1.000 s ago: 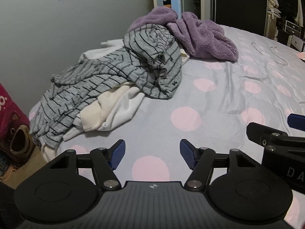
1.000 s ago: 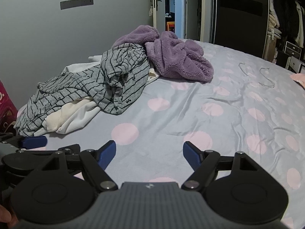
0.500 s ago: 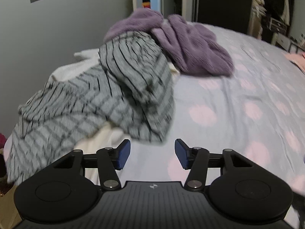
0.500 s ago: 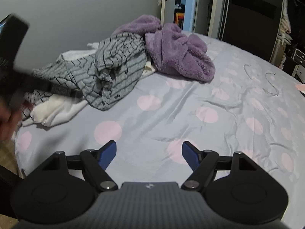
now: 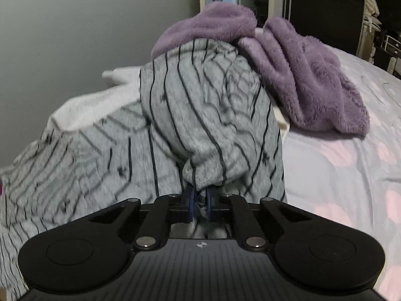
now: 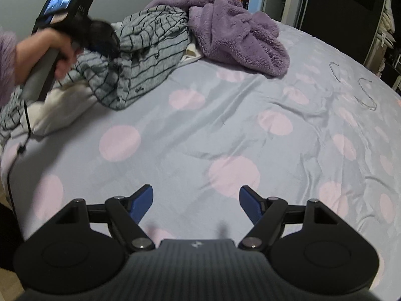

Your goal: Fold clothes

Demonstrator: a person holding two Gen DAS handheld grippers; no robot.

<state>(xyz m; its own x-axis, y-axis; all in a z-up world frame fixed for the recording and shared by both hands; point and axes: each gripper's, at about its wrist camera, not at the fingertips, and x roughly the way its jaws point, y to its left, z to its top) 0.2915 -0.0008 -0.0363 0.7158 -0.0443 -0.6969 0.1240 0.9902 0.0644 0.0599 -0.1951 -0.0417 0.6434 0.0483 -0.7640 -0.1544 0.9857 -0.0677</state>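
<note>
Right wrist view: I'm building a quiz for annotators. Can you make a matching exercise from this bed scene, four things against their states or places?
Things:
1. left gripper
2. right gripper
3. purple fleece
4. wire hangers

States or places:
A. open, above bare bedsheet
B. lying flat on the far right of the bed
C. shut on the grey striped garment
D. heaped beside the striped garment

Pairs: 1-C, 2-A, 3-D, 4-B
</note>
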